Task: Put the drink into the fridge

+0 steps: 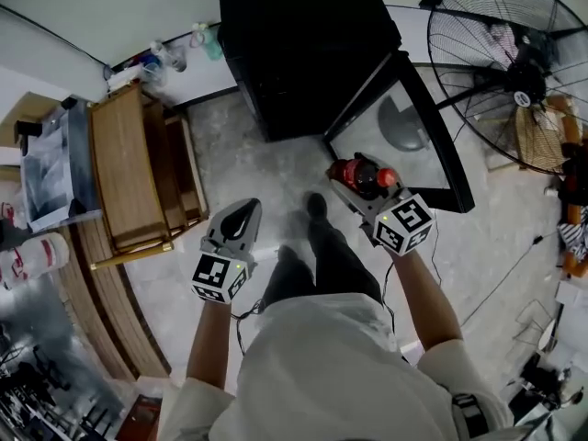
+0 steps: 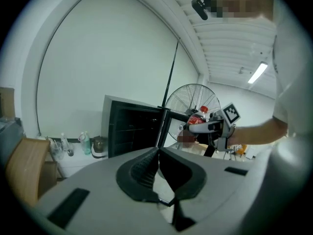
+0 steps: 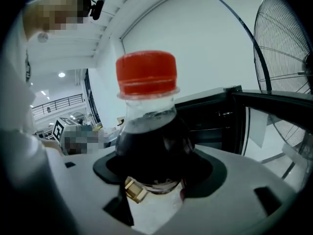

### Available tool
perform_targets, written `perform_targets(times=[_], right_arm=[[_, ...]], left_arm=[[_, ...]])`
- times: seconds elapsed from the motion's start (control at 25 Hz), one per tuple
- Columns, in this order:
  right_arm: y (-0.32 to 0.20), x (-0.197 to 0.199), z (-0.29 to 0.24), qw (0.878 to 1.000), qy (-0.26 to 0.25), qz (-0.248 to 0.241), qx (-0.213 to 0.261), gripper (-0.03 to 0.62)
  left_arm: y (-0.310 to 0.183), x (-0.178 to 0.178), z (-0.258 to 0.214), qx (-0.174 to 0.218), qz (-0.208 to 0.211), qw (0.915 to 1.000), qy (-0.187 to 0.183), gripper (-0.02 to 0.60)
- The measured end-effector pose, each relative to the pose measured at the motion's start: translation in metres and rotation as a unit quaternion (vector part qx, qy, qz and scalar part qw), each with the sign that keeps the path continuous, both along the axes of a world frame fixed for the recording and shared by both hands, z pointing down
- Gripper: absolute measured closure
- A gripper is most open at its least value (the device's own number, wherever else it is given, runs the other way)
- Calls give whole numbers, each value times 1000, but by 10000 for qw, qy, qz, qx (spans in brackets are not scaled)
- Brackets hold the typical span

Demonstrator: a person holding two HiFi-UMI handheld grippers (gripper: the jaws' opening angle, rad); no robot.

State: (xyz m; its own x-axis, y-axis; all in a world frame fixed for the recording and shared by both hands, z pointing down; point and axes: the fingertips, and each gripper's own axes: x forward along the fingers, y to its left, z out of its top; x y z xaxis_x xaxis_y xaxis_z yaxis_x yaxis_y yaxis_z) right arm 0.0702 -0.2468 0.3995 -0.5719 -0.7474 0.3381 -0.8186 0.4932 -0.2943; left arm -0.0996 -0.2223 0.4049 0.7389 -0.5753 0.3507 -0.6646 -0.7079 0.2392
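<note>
Right tongs clamp the drink, left tongs together; fridge door open, fan beside.

My head view looks steeply down from above onto the fridge; each gripper view rides low, close behind its own jaws, facing roughly level toward that same fridge and fan

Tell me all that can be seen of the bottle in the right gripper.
The bottle is clear plastic with a red cap, filled with dark drink almost to the neck; a red label shows in the head view. It stands cap up, clamped round its body by the jaws of the right gripper, in the air before the open black fridge, not yet inside.
</note>
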Motion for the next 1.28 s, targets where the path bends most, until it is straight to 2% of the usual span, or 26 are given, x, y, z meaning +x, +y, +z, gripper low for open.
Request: perform_targets(times=[0.52,1.12,1.28], right_arm=[[-77,3,88,9992,-129,-367,130,284],[-149,10,221,9978,-96,-453,471,286],[-160,15,262,9976,-2,-440,537,286]], left_arm=[[-70,29,80,252,8,9997,28,572],[-142,46,209,830,14,9965,109,572],[-153,56,251,846,26,9963,134,572]])
